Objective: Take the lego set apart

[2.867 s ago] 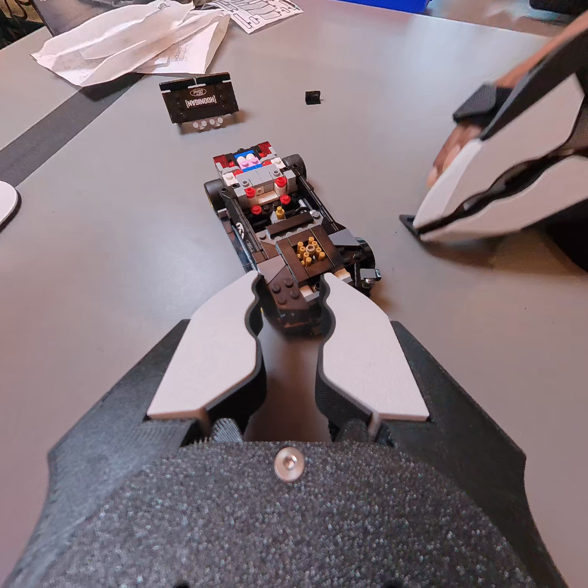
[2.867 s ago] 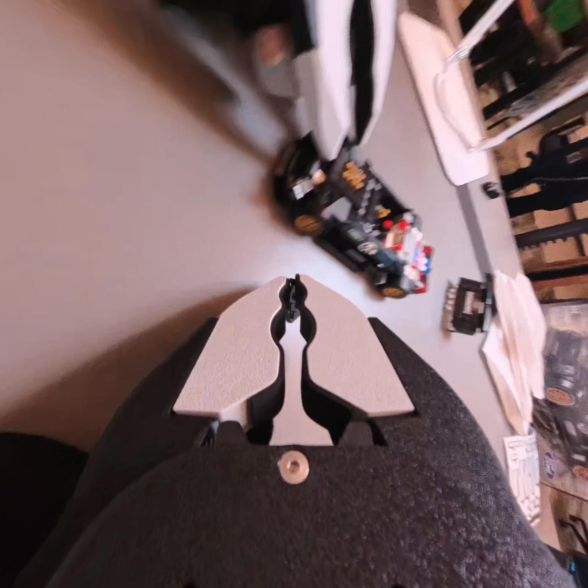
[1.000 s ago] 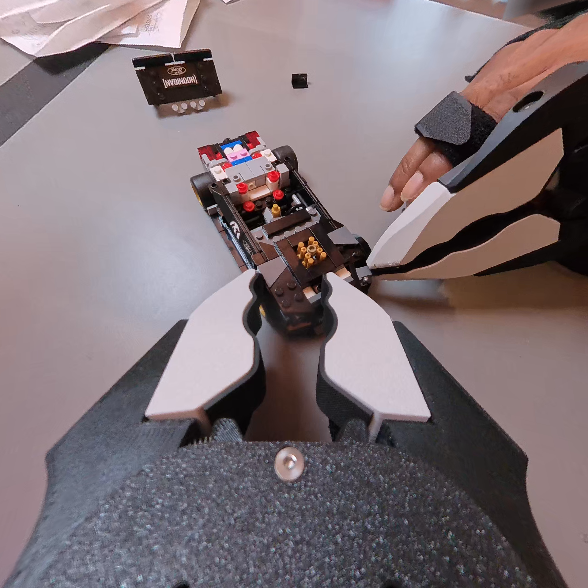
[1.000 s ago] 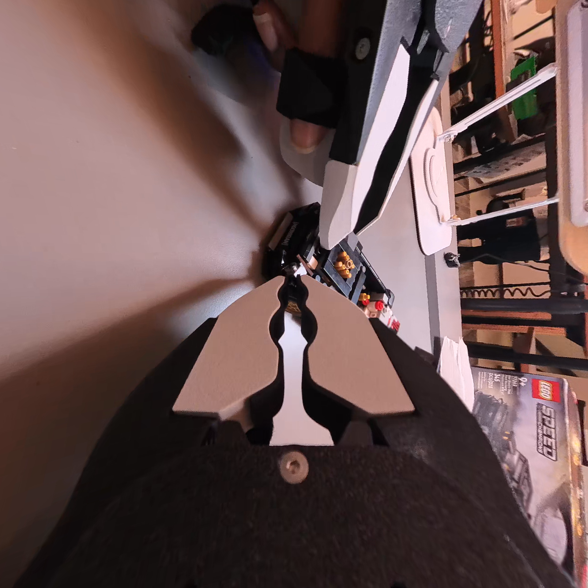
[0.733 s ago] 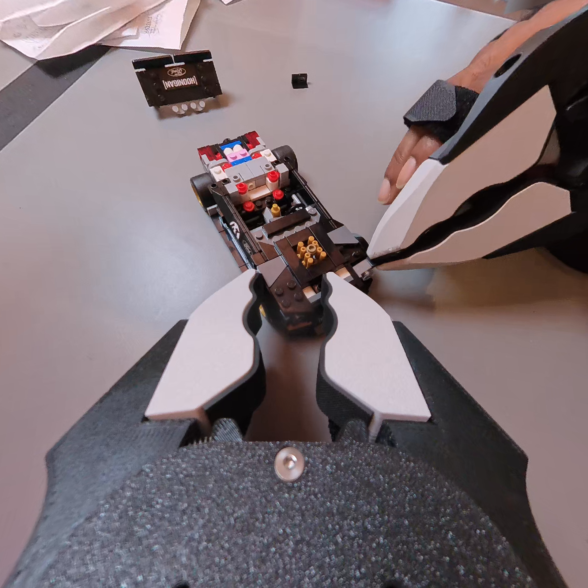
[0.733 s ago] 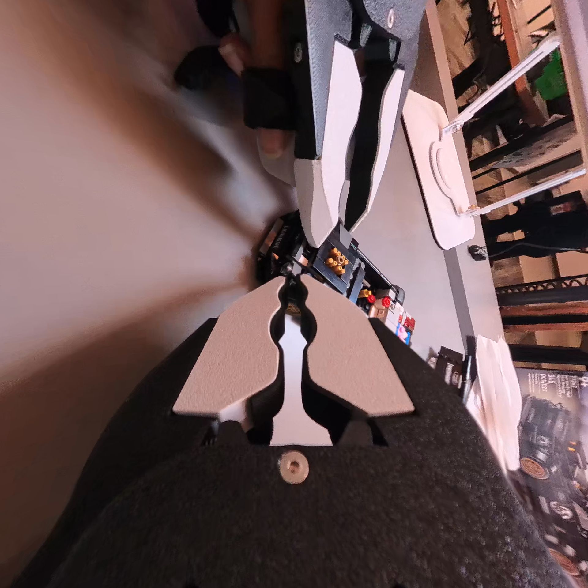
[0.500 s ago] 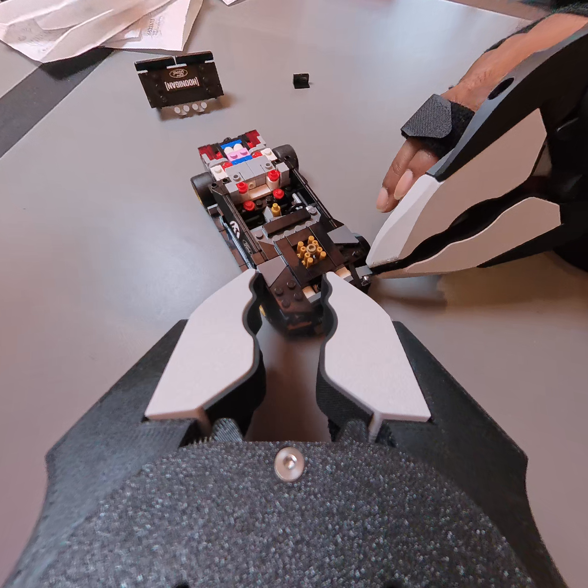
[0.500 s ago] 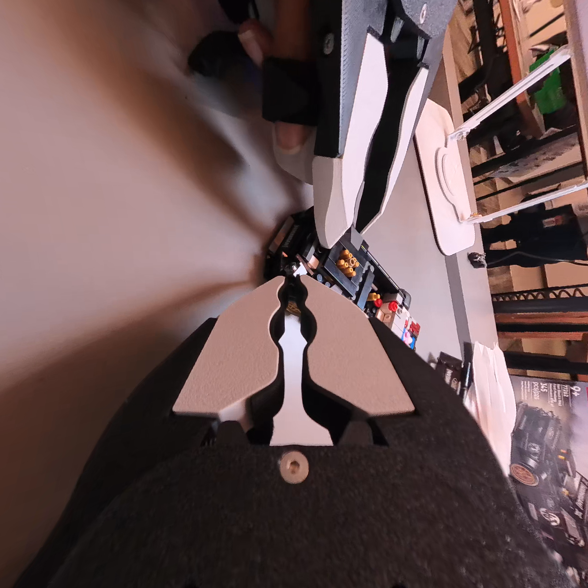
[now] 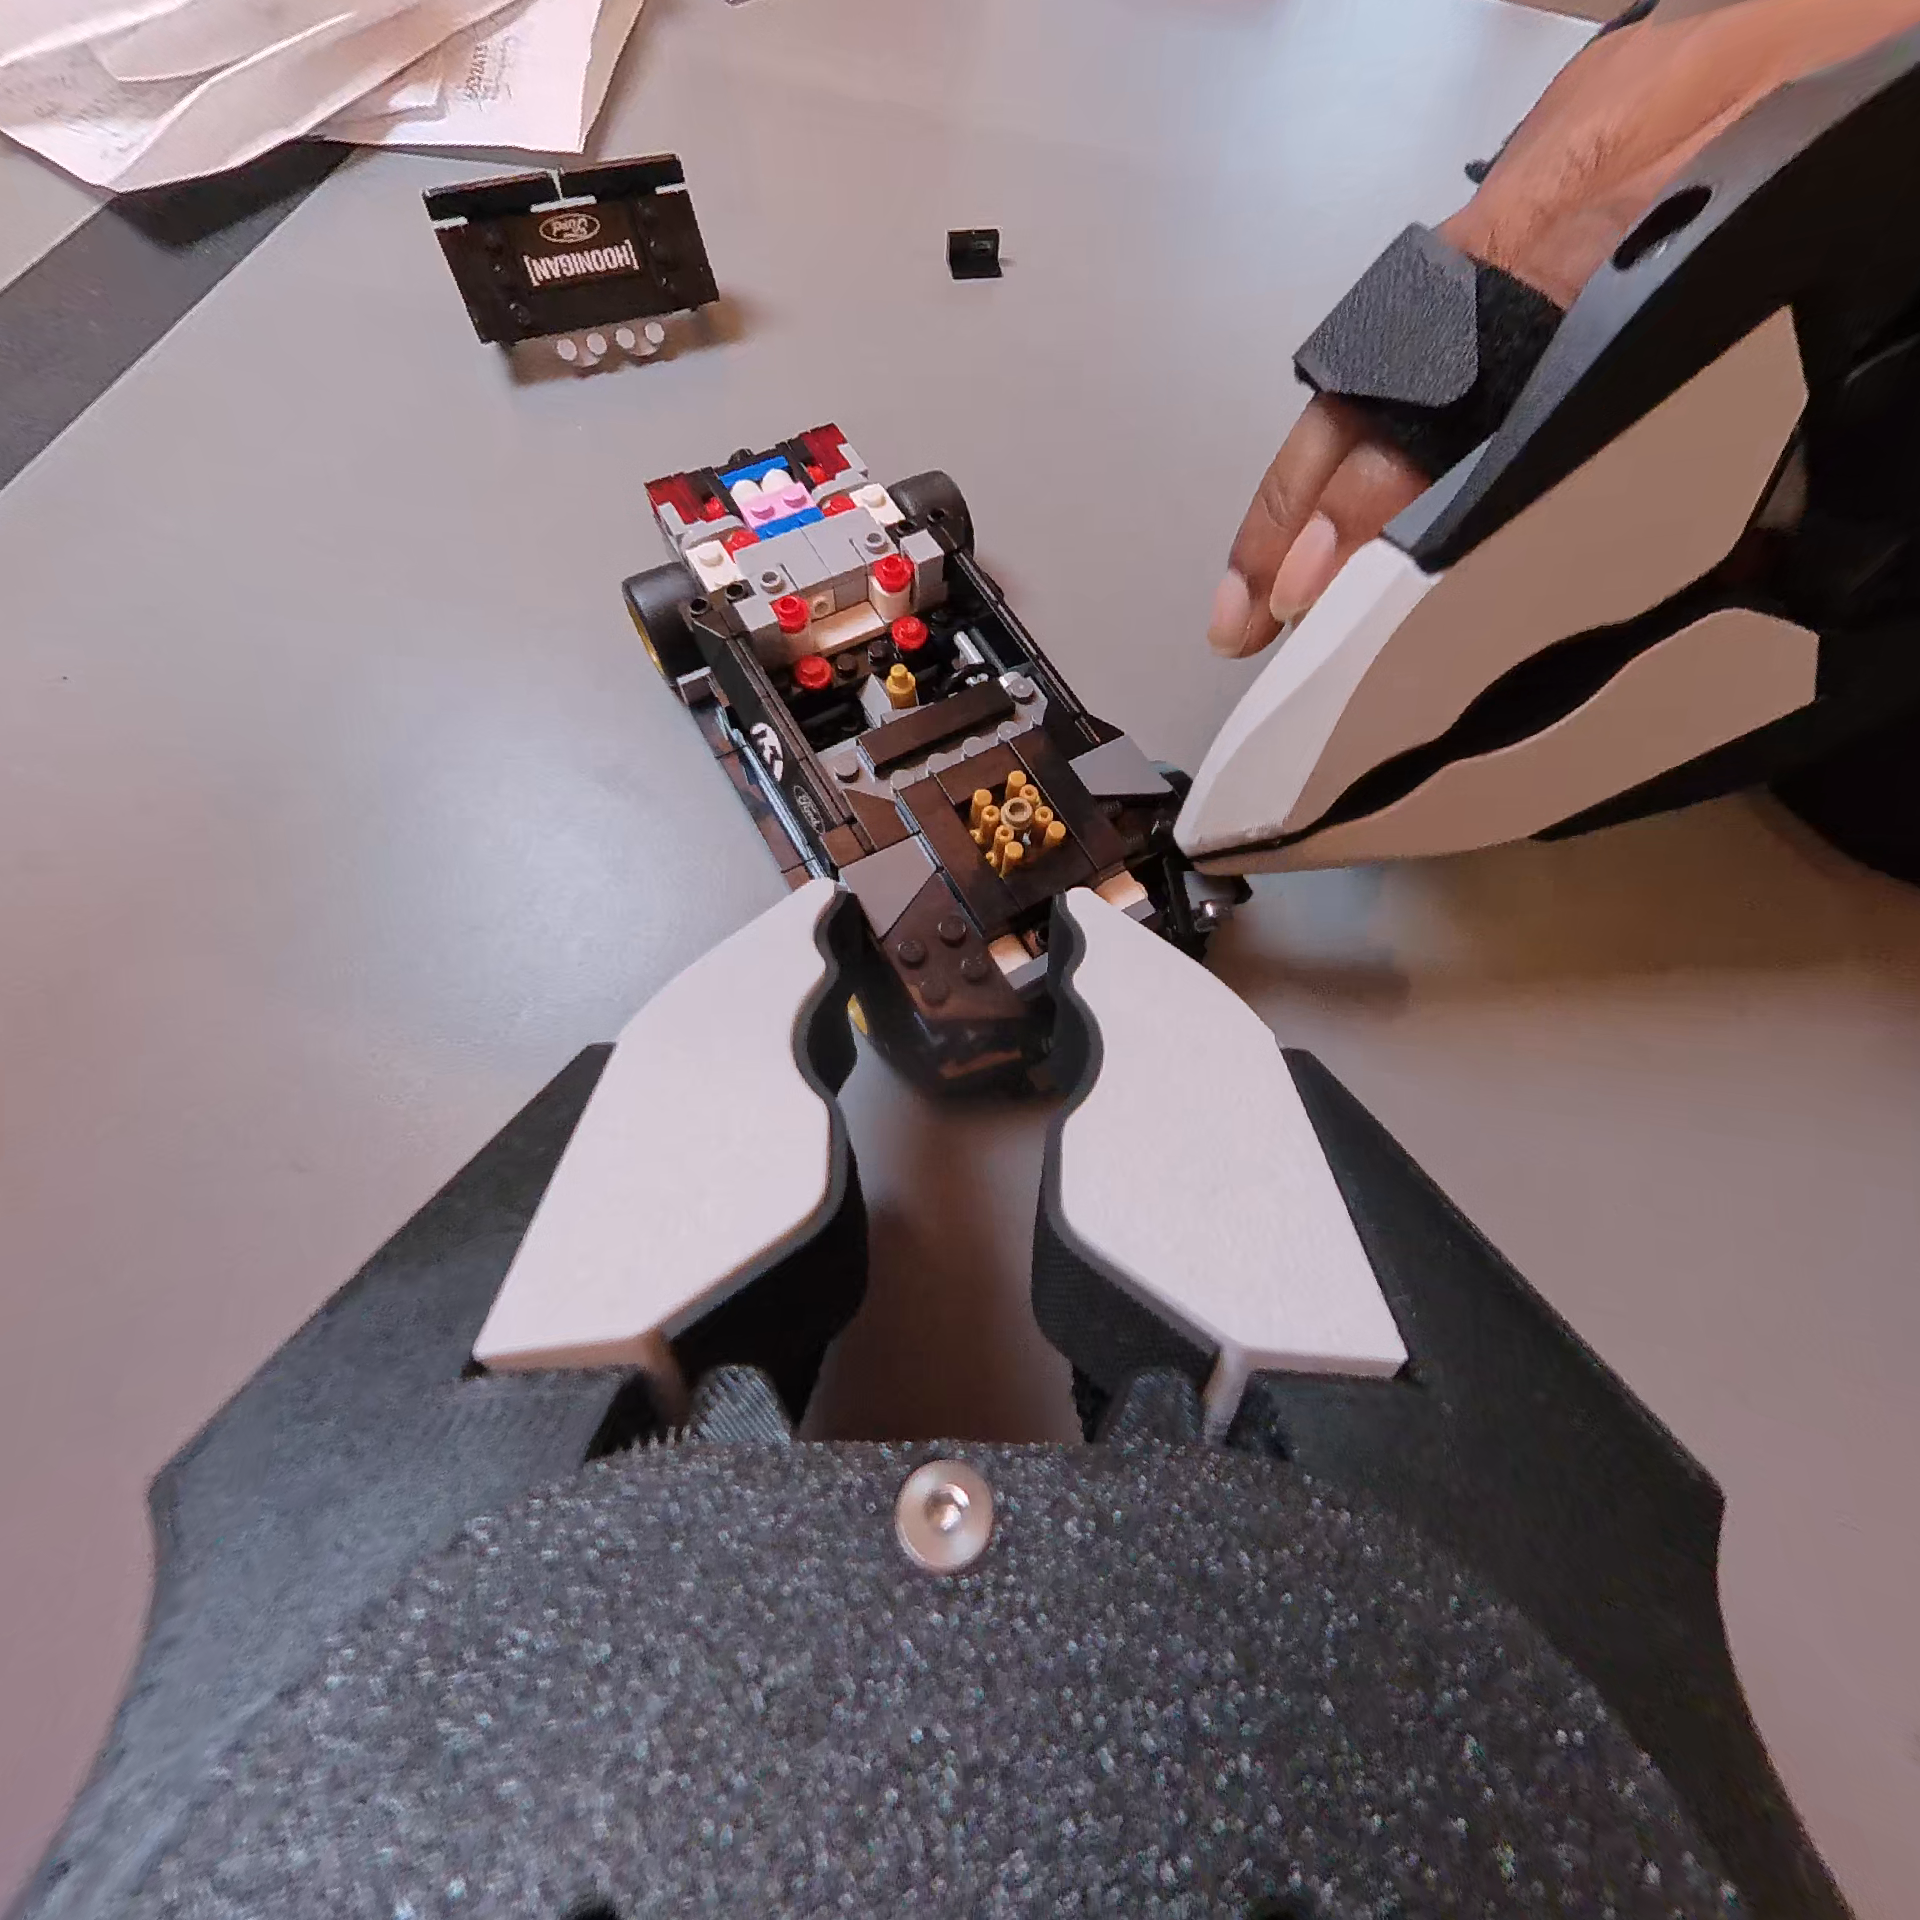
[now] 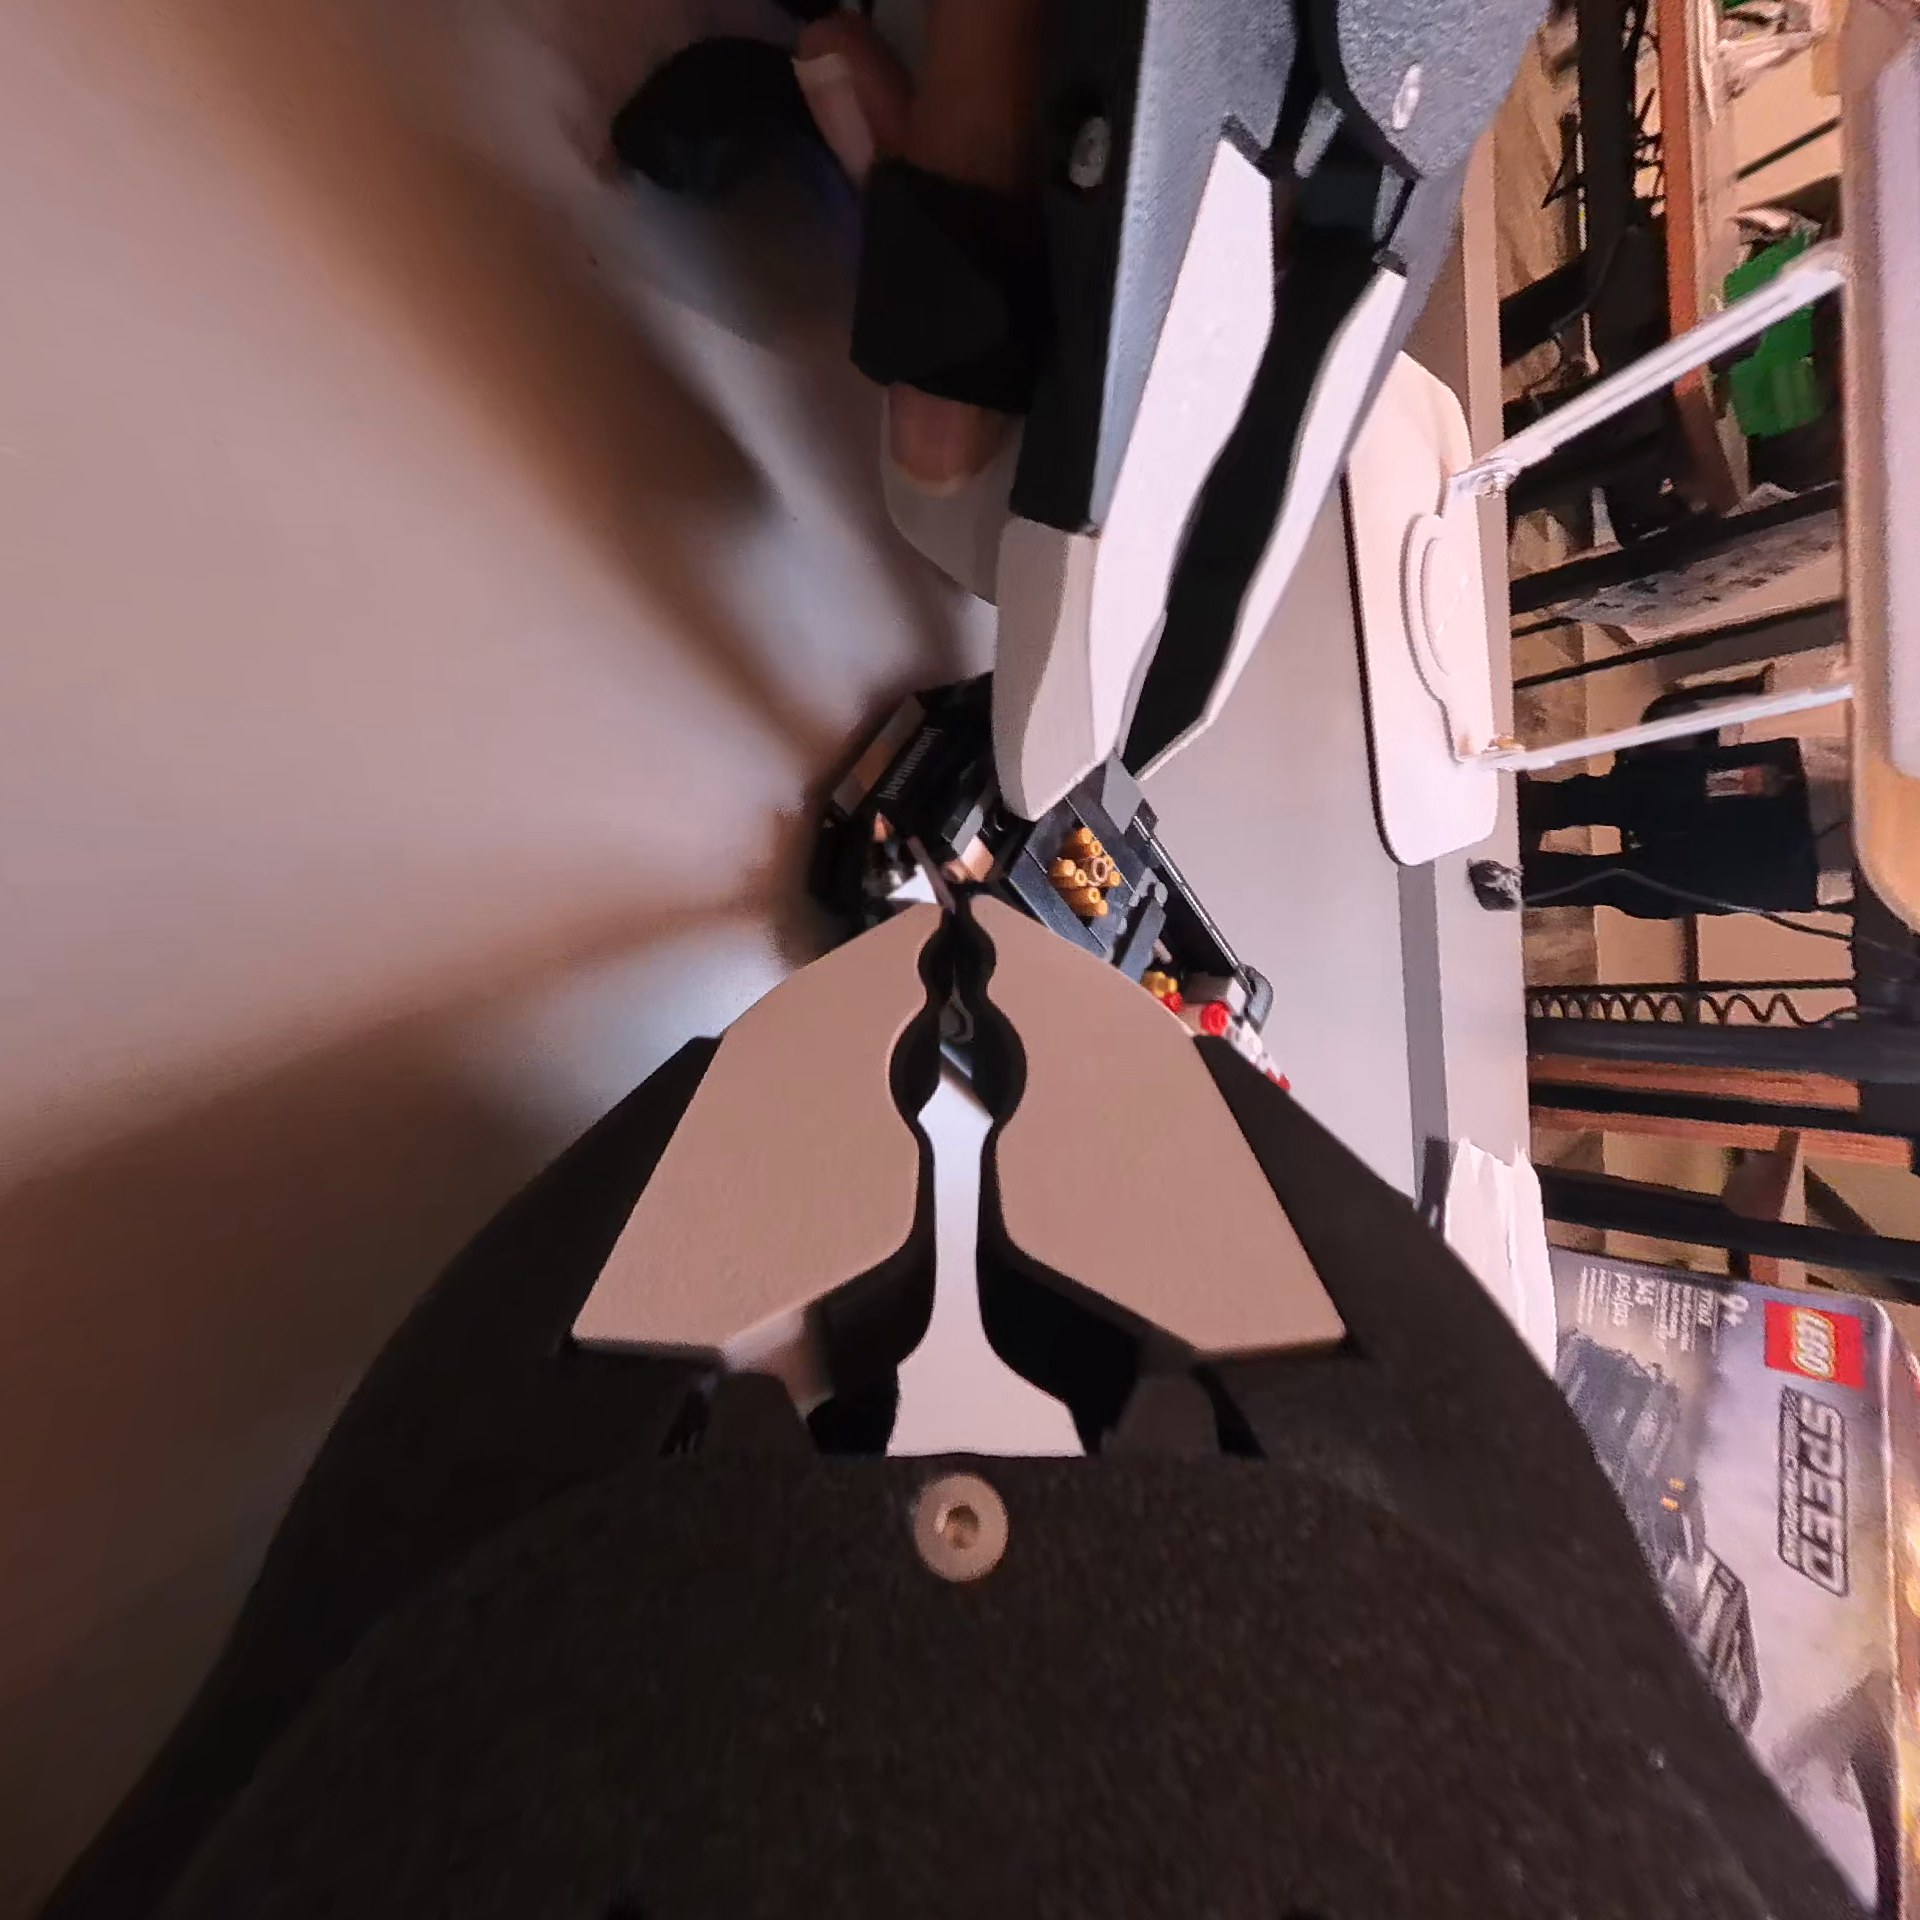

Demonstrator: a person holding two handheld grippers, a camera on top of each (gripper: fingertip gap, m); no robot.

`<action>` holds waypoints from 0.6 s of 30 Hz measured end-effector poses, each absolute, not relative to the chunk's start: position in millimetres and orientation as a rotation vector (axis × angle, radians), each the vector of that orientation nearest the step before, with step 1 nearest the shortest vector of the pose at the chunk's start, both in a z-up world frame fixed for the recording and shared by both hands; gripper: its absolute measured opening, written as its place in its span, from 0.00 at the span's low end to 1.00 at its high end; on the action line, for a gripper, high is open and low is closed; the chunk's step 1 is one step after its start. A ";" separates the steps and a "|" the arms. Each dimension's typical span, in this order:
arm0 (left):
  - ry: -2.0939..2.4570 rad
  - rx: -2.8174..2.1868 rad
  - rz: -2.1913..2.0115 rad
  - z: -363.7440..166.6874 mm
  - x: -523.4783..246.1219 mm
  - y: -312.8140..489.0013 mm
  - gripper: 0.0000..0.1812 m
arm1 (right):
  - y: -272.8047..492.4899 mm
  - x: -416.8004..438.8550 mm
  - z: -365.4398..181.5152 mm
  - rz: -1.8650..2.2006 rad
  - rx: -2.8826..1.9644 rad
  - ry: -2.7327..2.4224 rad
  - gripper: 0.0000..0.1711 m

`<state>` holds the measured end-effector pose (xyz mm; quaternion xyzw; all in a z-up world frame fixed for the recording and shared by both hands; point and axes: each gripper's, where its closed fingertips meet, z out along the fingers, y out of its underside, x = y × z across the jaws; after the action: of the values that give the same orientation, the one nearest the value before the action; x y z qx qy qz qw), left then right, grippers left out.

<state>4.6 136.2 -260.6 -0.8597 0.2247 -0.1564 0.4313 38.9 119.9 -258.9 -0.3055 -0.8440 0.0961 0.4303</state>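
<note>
A half-stripped black lego car (image 9: pixel 883 727) with red, white and gold studs stands on the grey table (image 9: pixel 312 831). My left gripper (image 9: pixel 951 914) is shut on the car's near end, one finger on each side. My right gripper (image 9: pixel 1190 847) comes in from the right, shut, and pinches a small black piece at the car's near right corner. In the right wrist view the right gripper (image 10: pixel 951 906) holds a thin dark piece at its tips, against the car (image 10: pixel 1086 878). The left gripper (image 10: pixel 1091 779) reaches down onto the car from above.
A detached black roof panel (image 9: pixel 571 265) and a small black brick (image 9: pixel 974 252) lie beyond the car. Crumpled white papers (image 9: pixel 312 73) are at the far left. A lego box (image 10: pixel 1714 1507) and a white flat stand (image 10: pixel 1423 623) sit at the table's edge.
The right gripper came from off to the right to the car's near right corner and has stayed pinched there, rocking slightly. The left gripper has kept its hold on the car.
</note>
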 end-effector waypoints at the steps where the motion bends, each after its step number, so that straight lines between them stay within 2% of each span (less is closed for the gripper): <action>1: 0.553 -2.145 -0.392 -260.6 4.6 136.2 0.19 | 119.7 38.5 -259.4 0.238 -0.762 -2.106 0.00; 7: 0.545 -2.140 -0.407 -260.6 4.6 136.0 0.19 | 127.1 47.7 -248.8 0.301 -0.846 -2.028 0.00; 11: 0.540 -2.137 -0.414 -260.6 4.7 136.6 0.19 | 114.0 55.6 -253.1 0.374 -0.863 -2.050 0.06; 18: 0.522 -2.136 -0.447 -258.3 5.7 136.7 0.20 | 110.3 46.9 -263.9 0.320 -0.819 -2.063 0.05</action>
<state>5.7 136.7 -258.3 -0.8576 0.2097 -0.1795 0.4341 46.9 110.3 -263.9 -0.3290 -0.8285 0.1284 0.4345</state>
